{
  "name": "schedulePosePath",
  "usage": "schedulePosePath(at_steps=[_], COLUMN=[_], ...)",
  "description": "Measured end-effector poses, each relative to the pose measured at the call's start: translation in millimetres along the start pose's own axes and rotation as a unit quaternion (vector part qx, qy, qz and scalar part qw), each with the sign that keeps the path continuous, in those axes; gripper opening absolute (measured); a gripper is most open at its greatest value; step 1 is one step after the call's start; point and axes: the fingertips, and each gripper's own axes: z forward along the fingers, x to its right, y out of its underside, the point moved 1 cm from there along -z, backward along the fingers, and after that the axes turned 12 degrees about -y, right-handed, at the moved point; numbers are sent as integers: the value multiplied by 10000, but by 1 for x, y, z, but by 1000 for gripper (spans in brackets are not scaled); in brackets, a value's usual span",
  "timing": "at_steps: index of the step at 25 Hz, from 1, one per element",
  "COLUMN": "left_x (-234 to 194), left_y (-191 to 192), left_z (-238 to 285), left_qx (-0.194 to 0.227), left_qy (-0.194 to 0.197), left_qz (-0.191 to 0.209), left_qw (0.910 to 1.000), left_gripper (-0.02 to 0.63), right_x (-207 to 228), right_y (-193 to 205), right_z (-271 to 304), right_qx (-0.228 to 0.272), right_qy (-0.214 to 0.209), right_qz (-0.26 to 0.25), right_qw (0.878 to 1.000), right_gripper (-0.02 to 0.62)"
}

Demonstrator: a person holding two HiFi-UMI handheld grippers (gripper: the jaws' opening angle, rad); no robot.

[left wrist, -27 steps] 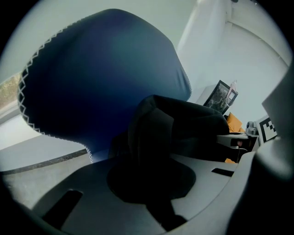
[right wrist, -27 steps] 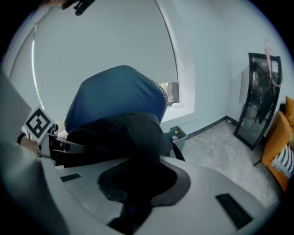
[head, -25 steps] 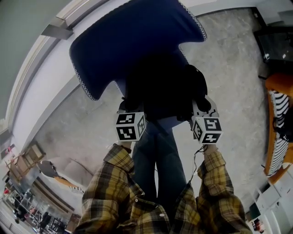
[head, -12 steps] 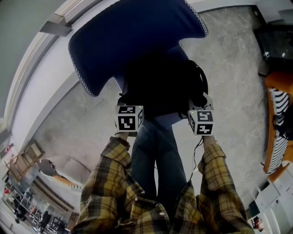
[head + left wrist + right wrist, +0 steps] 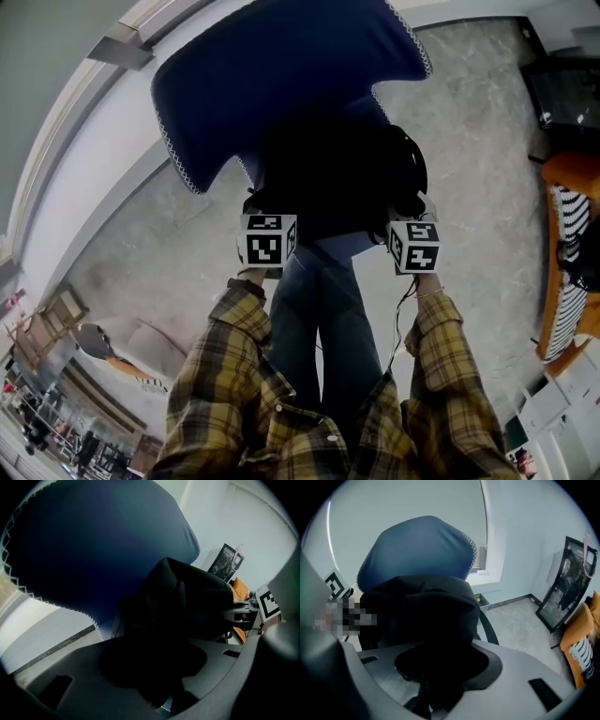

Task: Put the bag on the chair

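Fingers on the left gripper (image 5: 154, 672) and right gripper (image 5: 436, 672) had just been opening, slack about the bag (image 5: 333, 178) (dark fabric lay between both pairs). It sat directly ahead on the chair (image 5: 281, 84), against the blue backrest, equally near both.

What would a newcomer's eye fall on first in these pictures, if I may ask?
The big navy chair, its back edged in white zigzag, fills the top of the head view, and the black bag sits on it. The left gripper and right gripper, each bearing a black-and-white marker cube, flank the bag; their jaws have just been opening, with its dark fabric between them.
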Motion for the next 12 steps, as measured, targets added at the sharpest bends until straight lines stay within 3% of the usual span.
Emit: schedulePosePath(at_steps=[7, 12], left_x=[-4, -3], left_y=[-17, -31], left_z=[-17, -35], left_qx=[310, 501], left_qy=[5, 26], left_qz=[124, 207], left_qw=[9994, 9985], left_gripper=[199, 229], right_x=[-1, -9], right_y=[-8, -16], right_z=[-19, -33], right_qx=[180, 344], right_qy=[-46, -1], right_qz=[15, 133], right_qw=[9998, 9993], right_gripper=[227, 238])
